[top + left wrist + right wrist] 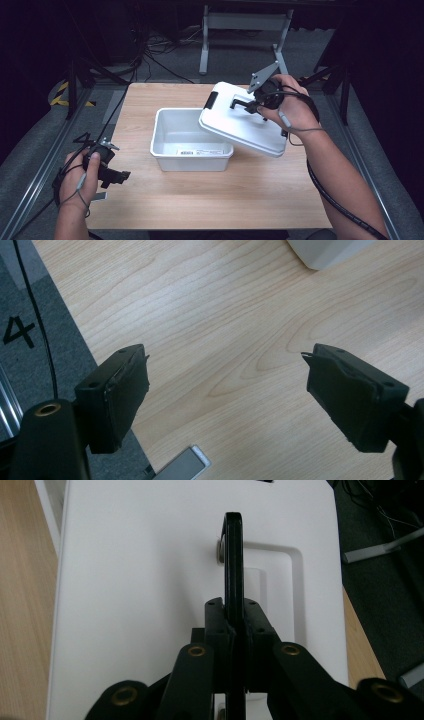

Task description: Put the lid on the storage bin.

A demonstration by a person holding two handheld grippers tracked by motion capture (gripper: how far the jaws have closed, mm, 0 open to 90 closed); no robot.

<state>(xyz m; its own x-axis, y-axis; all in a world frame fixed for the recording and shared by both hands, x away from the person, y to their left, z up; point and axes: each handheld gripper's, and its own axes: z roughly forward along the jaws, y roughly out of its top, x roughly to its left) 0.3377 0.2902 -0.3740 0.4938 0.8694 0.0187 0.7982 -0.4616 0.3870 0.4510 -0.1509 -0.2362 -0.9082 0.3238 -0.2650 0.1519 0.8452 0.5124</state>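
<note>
Right hand-held gripper (234,630): I see its two black jaws pressed together on the thin black handle (233,565) of the white lid (135,605), so it is clamped on this handle.
Lid: in the high view the lid (240,125) is right of the centre of the frame. It is tilted and held over the right end of the white plastic bin (172,135). I cannot tell if its lower edge touches the bin rim.
Bin: it stands open at the centre of the wooden desk (200,200), with a small label on its front wall.
Left hand-held gripper (227,390): its jaws are wide apart with nothing between them, only bare desk (225,315) under them. In the high view I see it (117,176) at the lower left, at the desk edge, well apart from the bin.
</note>
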